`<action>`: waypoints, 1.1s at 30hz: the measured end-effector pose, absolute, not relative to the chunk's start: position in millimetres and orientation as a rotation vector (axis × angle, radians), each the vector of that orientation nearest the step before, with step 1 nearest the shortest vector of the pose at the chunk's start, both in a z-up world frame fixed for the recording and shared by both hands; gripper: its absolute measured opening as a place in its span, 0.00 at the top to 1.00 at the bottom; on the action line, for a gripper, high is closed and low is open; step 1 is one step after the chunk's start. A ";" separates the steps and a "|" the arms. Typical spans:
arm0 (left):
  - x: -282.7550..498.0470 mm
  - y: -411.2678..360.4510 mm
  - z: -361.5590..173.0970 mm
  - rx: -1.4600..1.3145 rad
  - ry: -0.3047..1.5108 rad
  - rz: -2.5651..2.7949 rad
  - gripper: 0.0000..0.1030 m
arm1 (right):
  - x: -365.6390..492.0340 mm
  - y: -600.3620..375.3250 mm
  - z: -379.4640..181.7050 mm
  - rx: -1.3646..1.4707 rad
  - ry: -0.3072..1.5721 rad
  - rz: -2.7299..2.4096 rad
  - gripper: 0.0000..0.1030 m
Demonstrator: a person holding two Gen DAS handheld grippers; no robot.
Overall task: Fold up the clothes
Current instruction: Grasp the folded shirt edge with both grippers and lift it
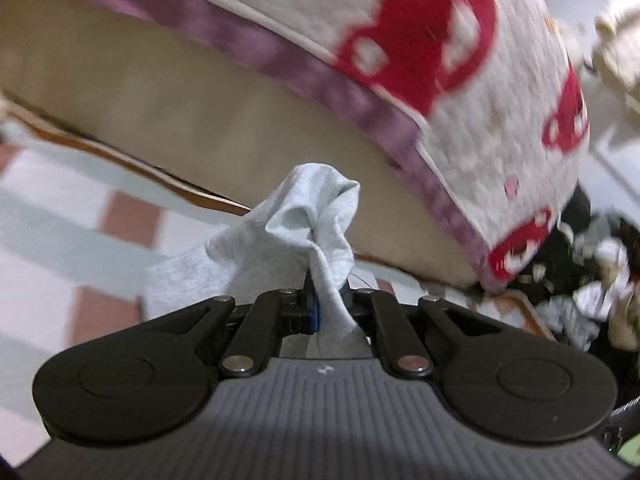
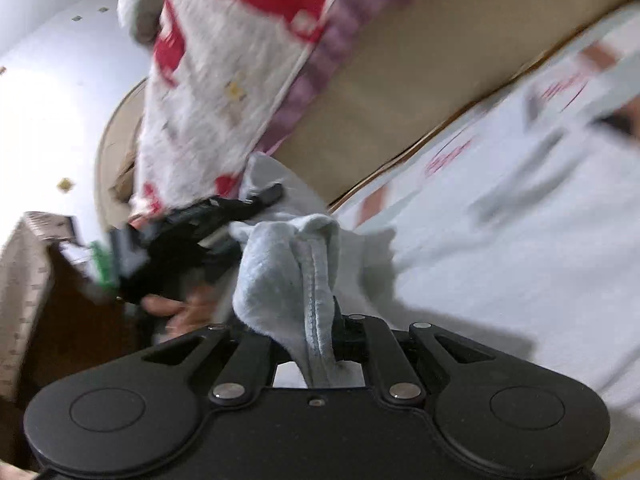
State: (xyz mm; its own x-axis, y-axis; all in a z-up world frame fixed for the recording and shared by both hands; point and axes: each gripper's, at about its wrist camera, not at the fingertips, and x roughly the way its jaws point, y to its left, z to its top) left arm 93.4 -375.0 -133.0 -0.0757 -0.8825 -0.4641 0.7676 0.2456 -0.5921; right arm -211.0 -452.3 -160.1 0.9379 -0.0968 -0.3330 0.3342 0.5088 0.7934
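1. Left wrist view, at 9 o'clock: a checked cloth of white, pale green and reddish squares covers the surface, blurred.
2. At 11 o'clock a beige mattress side runs slantwise, with a purple-edged grey blanket bearing red car shapes on top of it.
3. At the centre, the left gripper is pinched tight on a pale grey garment; the cloth bunches up above the jaws and trails off toward 8 o'clock.
4. At 3 to 4 o'clock lies a dark, blurred heap of mixed fabric; I cannot tell its items apart.
5. Right wrist view, at 9 o'clock: a brown cabinet stands by a white wall.
6. Just left of centre, the left gripper shows as a black body held in a hand, its tip buried in the same garment.
7. At the centre, the right gripper is clamped on a stitched hem of the pale grey garment, which rises in a fold above the jaws.
8. At 3 o'clock the garment spreads, blurred, over the surface.
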 end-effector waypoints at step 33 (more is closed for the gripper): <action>49.2 -438.1 -219.4 0.332 0.826 -1.173 0.44 | -306.7 -525.2 -164.8 0.685 0.477 -0.718 0.87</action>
State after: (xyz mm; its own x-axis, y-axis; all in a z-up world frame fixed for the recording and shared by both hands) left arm 49.2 -438.1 -219.4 0.1438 -0.6786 -0.7203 0.9066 0.3821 -0.1790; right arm -306.7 -525.2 -164.8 0.6647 -0.4337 -0.6083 0.7288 0.5558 0.4000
